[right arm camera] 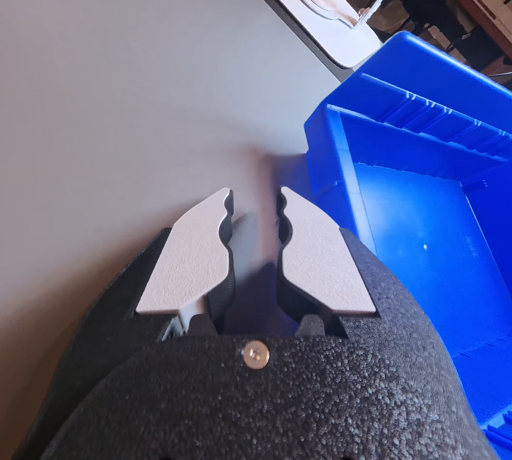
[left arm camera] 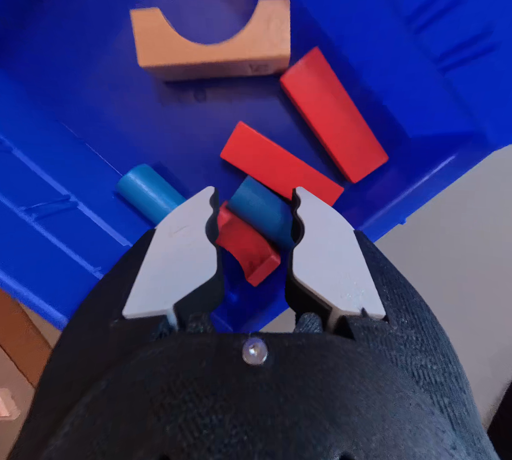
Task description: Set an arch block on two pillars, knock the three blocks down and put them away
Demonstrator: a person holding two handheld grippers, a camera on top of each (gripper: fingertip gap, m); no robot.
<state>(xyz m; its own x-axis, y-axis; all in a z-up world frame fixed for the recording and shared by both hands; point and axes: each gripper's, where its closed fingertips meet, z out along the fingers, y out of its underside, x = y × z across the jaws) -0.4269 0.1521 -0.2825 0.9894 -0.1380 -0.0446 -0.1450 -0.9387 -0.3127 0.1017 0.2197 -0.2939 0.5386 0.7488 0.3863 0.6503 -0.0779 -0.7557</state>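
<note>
Blocks lie in the blue bin (left arm camera: 83, 114); red arch block (left arm camera: 246, 250) sits loose between my left gripper (left arm camera: 253, 194) jaws, right gripper (right arm camera: 255, 191) parted, empty

Your right hand-held gripper (right arm camera: 255, 193) hangs over the grey surface (right arm camera: 124, 86), jaws parted, nothing between. The blue bin (right arm camera: 346, 169) stands just to its right; a white pad (right arm camera: 318, 17) lies farther off.

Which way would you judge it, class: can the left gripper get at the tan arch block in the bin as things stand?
Probably yes: the left gripper is open above the blue bin, and the tan arch block lies uncovered on its floor, apart from the red blocks.
</note>
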